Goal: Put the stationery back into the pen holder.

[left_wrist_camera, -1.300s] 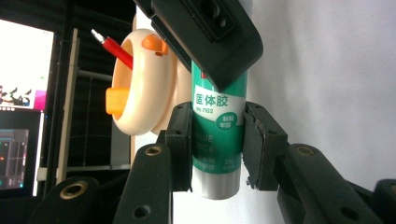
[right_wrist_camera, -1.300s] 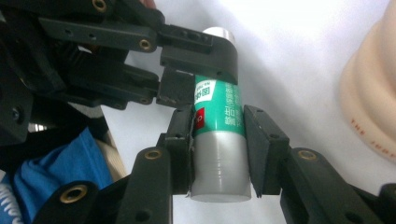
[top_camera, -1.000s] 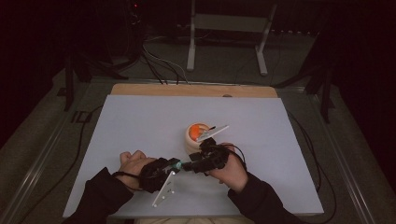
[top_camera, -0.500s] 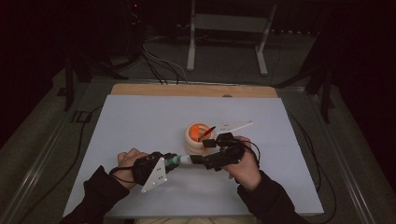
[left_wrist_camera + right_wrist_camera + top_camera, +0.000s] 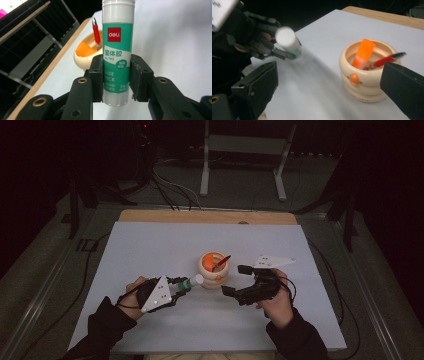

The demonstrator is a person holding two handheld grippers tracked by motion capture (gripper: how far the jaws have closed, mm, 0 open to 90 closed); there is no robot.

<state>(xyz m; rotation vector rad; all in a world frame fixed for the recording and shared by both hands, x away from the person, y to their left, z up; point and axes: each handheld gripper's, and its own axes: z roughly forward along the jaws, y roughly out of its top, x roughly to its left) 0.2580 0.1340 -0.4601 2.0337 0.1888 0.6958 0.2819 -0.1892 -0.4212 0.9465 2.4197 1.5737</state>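
A green and white glue stick stands between the pads of my left gripper, which is shut on its lower half. In the high view that left gripper holds the glue stick with its white cap pointing at a cream cup. The cup holds a red pen and an orange marker. My right gripper is just right of the cup; its jaws have just been opening and now stand wide with nothing between them.
A white sheet covers the table, with a wooden edge at the far side. A white metal stand and cables lie on the floor beyond. Dark shelving stands off to one side.
My right gripper has drawn away to the right from the glue stick and opened wide. My left gripper has kept the glue stick and shifted slightly left and up.
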